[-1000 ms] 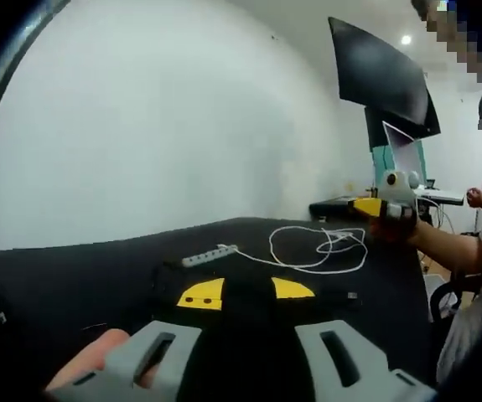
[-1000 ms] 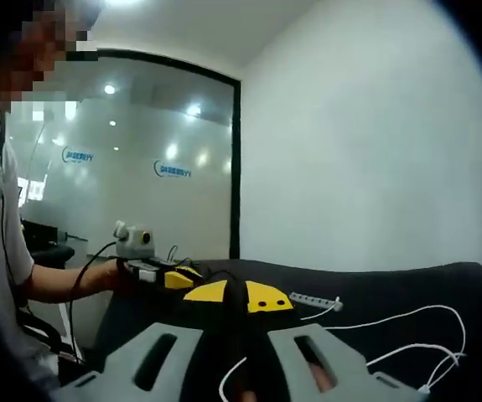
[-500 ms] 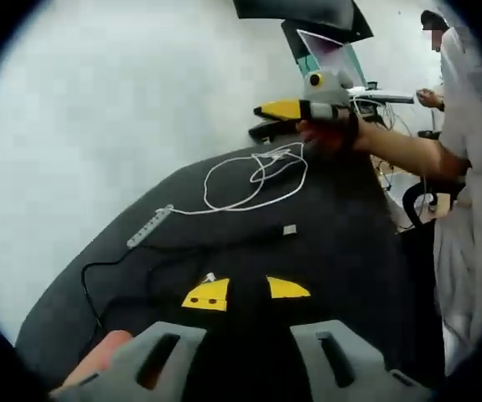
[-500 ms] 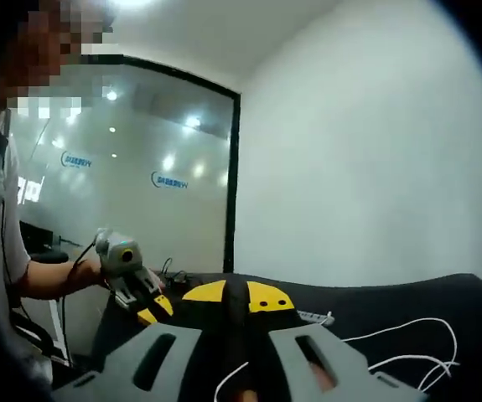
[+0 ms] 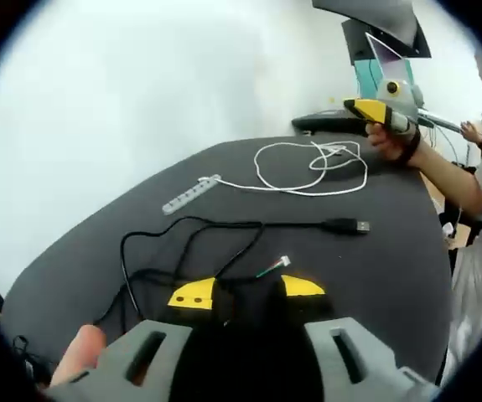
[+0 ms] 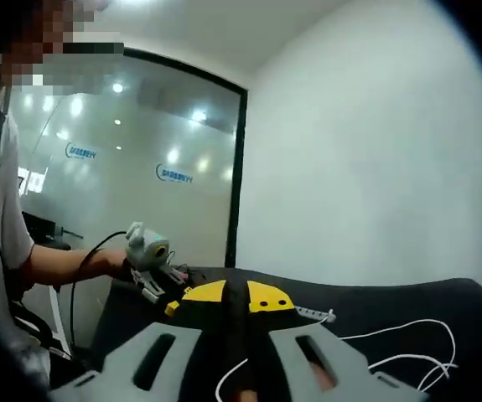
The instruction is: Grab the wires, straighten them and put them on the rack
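A white cable (image 5: pixel 308 163) lies in loose loops on the far part of the black table (image 5: pixel 391 268). Nearer, a black USB cable (image 5: pixel 224 239) snakes across, its plug (image 5: pixel 354 226) to the right. A thin green-and-white wire end (image 5: pixel 274 266) lies just ahead of my left gripper (image 5: pixel 247 291), which is open; the black cable runs up to its yellow tips. A hand holds my right gripper (image 5: pixel 362 107) above the table's far edge, beyond the white loops. In the right gripper view, my right gripper (image 6: pixel 237 295) is shut, and the white cable (image 6: pixel 417 361) trails at the lower right.
A white power strip (image 5: pixel 190 194) lies on the table's left part, also seen as a strip (image 6: pixel 312 313) past the right jaws. A dark monitor (image 5: pixel 375 21) stands behind the table. A hand carries the left gripper (image 6: pixel 172 306) before a glass wall (image 6: pixel 140 167).
The left gripper view has swung back and down over the near table, so the black USB cable now lies before its jaws. In the right gripper view the left gripper sits higher and nearer.
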A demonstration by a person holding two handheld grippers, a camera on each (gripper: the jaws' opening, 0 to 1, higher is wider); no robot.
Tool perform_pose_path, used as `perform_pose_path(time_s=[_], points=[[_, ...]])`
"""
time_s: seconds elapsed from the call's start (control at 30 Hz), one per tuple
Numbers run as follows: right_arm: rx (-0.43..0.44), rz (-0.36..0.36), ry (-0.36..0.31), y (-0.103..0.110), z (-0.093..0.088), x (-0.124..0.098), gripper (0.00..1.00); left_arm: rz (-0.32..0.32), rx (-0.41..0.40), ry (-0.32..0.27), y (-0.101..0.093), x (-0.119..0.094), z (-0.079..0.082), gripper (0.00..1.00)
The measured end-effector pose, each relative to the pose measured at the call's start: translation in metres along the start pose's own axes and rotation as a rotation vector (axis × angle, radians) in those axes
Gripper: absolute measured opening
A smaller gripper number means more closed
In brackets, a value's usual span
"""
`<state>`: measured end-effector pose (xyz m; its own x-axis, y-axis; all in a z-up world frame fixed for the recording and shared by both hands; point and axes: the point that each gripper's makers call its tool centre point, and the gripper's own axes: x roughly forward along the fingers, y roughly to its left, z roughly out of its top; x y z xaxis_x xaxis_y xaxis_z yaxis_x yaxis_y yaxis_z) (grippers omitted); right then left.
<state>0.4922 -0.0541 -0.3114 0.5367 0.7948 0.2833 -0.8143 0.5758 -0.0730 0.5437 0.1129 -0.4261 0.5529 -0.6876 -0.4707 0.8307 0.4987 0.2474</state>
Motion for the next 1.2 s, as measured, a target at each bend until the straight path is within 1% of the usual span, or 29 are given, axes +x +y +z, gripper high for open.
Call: perform_pose_path(time_s=[0.07, 0.13, 0.17, 0.2, 0.23, 0.27, 0.33, 0.37, 0.4, 0.43, 0.47, 0.53, 0.6, 0.63, 0.7, 0.73, 0.77, 0.8, 0.83, 0.87, 0.9, 0.93, 1.0, 1.03, 1.07, 1.1, 1.13, 1.17, 1.2], points=[[0.003, -0.002, -0.004, -0.001, 0.001, 0.0, 0.06, -0.027, -0.006, 0.05, 0.001, 0.005, 0.001, 0.2], [0.009, 0.004, -0.003, 0.0, 0.0, -0.001, 0.06, -0.08, 0.122, 0.099, -0.001, 0.01, 0.006, 0.17], [0.01, 0.006, 0.01, 0.0, -0.003, 0.0, 0.06, -0.129, 0.276, 0.12, -0.008, 0.013, 0.01, 0.15], [0.004, 0.004, 0.021, 0.0, -0.005, 0.0, 0.06, -0.16, 0.323, 0.147, -0.015, 0.014, 0.01, 0.12], [0.002, 0.005, 0.024, -0.001, -0.006, 0.001, 0.06, -0.176, 0.339, 0.203, -0.019, 0.015, 0.007, 0.06], [0.001, 0.008, 0.025, -0.001, -0.007, 0.001, 0.06, -0.182, 0.341, 0.245, -0.023, 0.017, 0.007, 0.04], [0.005, 0.014, 0.019, 0.0, -0.005, 0.003, 0.06, -0.149, 0.406, 0.295, -0.018, 0.019, 0.01, 0.01], [0.009, 0.011, 0.026, -0.002, -0.007, 0.004, 0.06, -0.112, 0.407, 0.319, -0.014, 0.019, 0.014, 0.01], [0.006, -0.004, 0.052, -0.005, -0.012, 0.003, 0.06, -0.099, 0.371, 0.304, -0.015, 0.019, 0.024, 0.0], [-0.002, -0.01, 0.064, -0.006, -0.015, 0.003, 0.06, -0.112, 0.309, 0.25, -0.022, 0.018, 0.042, 0.0], [-0.003, -0.012, 0.064, -0.005, -0.015, 0.003, 0.06, -0.146, 0.231, 0.17, -0.033, 0.015, 0.067, 0.0], [-0.004, -0.009, 0.067, -0.005, -0.016, 0.003, 0.06, -0.24, 0.073, -0.019, -0.054, 0.005, 0.128, 0.0], [-0.002, -0.009, 0.067, -0.005, -0.016, 0.003, 0.06, -0.328, -0.046, -0.175, -0.067, -0.007, 0.181, 0.0], [-0.003, -0.009, 0.068, -0.005, -0.016, 0.003, 0.07, -0.37, -0.169, -0.266, -0.07, -0.015, 0.208, 0.0], [-0.018, 0.006, 0.064, 0.001, -0.014, 0.003, 0.07, -0.449, -0.324, -0.362, -0.074, -0.029, 0.242, 0.0], [-0.037, 0.032, 0.051, 0.007, -0.011, 0.004, 0.08, -0.457, -0.361, -0.4, -0.073, -0.032, 0.255, 0.0], [-0.042, 0.083, 0.012, 0.021, -0.001, 0.004, 0.11, -0.431, -0.371, -0.418, -0.066, -0.03, 0.263, 0.0], [-0.032, 0.133, -0.028, 0.034, 0.009, 0.002, 0.15, -0.391, -0.401, -0.431, -0.057, -0.024, 0.267, 0.0], [0.01, 0.186, -0.061, 0.047, 0.018, 0.0, 0.18, -0.375, -0.402, -0.413, -0.05, -0.017, 0.263, 0.0], [0.051, 0.209, -0.08, 0.051, 0.022, -0.002, 0.17, -0.376, -0.446, -0.402, -0.042, -0.01, 0.26, 0.0], [0.071, 0.192, -0.072, 0.047, 0.022, -0.002, 0.17, -0.409, -0.47, -0.391, -0.04, -0.005, 0.256, 0.0], [0.066, 0.164, -0.053, 0.041, 0.018, -0.001, 0.17, -0.41, -0.491, -0.381, -0.034, 0.002, 0.25, 0.0], [0.072, 0.081, 0.013, 0.023, 0.004, 0.005, 0.16, -0.356, -0.45, -0.35, -0.021, 0.017, 0.236, 0.0], [0.107, 0.079, 0.005, 0.021, 0.006, 0.009, 0.16, -0.337, -0.436, -0.328, -0.013, 0.027, 0.225, 0.0], [0.138, 0.061, 0.024, 0.017, 0.004, 0.012, 0.16, -0.333, -0.448, -0.321, -0.008, 0.034, 0.218, 0.0], [0.142, 0.019, 0.071, 0.009, -0.002, 0.016, 0.16, -0.327, -0.468, -0.321, -0.002, 0.04, 0.212, 0.0], [0.104, -0.046, 0.124, -0.002, -0.008, 0.021, 0.15, -0.322, -0.475, -0.325, 0.003, 0.045, 0.206, 0.0], [0.005, -0.112, 0.206, -0.012, -0.017, 0.031, 0.11, -0.319, -0.482, -0.327, 0.006, 0.049, 0.203, 0.0], [-0.059, -0.126, 0.236, -0.014, -0.018, 0.04, 0.05, -0.282, -0.457, -0.3, 0.017, 0.058, 0.191, 0.0]])
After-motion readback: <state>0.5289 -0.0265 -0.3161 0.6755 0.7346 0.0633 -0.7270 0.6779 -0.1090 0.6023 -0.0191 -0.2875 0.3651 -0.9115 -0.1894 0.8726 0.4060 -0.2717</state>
